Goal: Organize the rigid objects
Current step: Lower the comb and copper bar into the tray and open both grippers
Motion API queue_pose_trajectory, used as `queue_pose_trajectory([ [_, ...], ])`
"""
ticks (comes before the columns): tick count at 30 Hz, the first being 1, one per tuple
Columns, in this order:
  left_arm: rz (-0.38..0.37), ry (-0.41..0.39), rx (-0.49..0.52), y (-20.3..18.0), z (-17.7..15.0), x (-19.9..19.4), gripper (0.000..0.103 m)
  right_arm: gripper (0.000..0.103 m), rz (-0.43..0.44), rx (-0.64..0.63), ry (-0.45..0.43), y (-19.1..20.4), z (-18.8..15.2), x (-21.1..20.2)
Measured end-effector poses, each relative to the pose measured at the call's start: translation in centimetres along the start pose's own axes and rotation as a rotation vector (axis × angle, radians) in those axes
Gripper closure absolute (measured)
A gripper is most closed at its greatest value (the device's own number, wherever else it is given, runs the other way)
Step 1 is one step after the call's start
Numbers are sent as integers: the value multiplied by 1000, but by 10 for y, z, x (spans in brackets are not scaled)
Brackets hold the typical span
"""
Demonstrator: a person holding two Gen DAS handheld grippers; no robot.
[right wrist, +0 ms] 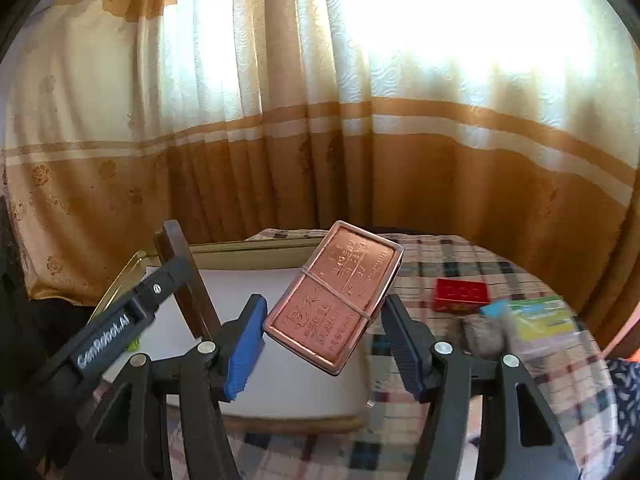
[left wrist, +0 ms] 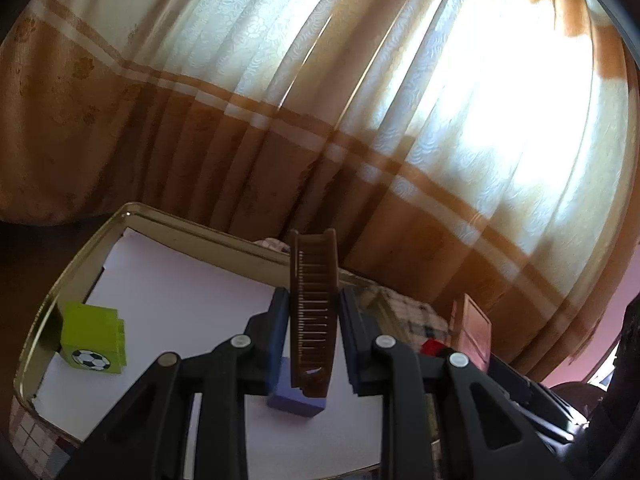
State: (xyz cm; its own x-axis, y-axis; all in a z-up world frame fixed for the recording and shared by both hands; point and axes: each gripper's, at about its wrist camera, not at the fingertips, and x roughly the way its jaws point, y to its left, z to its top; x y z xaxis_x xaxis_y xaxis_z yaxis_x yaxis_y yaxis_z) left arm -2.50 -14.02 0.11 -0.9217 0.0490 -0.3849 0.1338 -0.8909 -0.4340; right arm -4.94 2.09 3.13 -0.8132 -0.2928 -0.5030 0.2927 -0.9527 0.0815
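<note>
Blue-padded fingers (left wrist: 280, 332) of the left gripper (left wrist: 314, 332) pinch a brown comb (left wrist: 314, 304), its long axis pointing away above the gold tray (left wrist: 48, 304). Right gripper (right wrist: 324, 320) clamps a tilted copper tin (right wrist: 334, 294) over the tray's edge; objects at far right are blurred.

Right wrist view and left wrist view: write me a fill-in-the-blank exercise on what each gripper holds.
The left gripper has its jaws shut on a brown plastic ____.
The right gripper carries a copper-coloured flat metal tin bound by a rubber ____.
The green block in the gold-rimmed metal tray bears a ____ picture.

Missing words: comb; band; football
</note>
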Motion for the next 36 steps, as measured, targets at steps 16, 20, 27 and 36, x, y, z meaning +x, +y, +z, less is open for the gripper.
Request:
queue_pose_trajectory([
  [16,146,24,4,6,-1,11,79,41,15,-14,-16,10,-14,27],
  [20,172,30,-14,10,-1,13,79,41,5,-49,-17,17,-15,28],
  [27,212,27,-47,19,1,13,79,41,-12,-79,-30,26,-14,29],
  [36,249,16,-55,22,2,14,79,41,-28,-129,-55,40,-10,34],
])
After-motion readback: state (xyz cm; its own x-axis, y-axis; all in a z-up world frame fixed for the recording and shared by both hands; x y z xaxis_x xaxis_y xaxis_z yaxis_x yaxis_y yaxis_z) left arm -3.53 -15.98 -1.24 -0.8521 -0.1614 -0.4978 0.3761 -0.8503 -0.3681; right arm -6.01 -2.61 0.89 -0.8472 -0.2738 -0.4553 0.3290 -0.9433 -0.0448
